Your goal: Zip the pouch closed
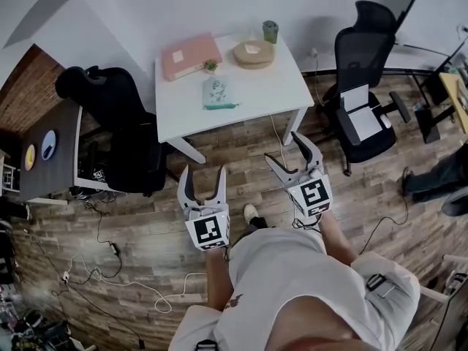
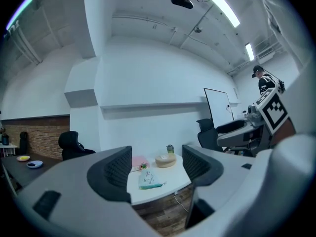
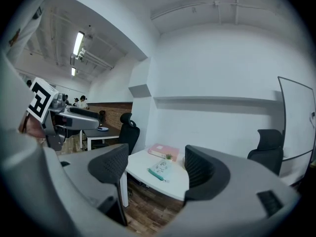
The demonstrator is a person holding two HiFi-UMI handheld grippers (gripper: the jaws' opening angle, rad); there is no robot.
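A pale mint pouch (image 1: 219, 92) with a teal zip edge lies flat near the middle of the white table (image 1: 278, 86). It also shows between the jaws as the pouch (image 2: 147, 179) in the left gripper view and the pouch (image 3: 161, 170) in the right gripper view. My left gripper (image 1: 204, 178) hangs open over the wooden floor, well short of the table's front edge. My right gripper (image 1: 292, 148) is open too, nearer the table's front right corner. Both hold nothing.
On the table's far side lie a pink book (image 1: 190, 55), a small plant (image 1: 210, 65), a round wooden box (image 1: 254, 53) and a green cup (image 1: 270, 31). Black office chairs stand left (image 1: 121, 134) and right (image 1: 363, 86). Cables (image 1: 102, 269) trail on the floor.
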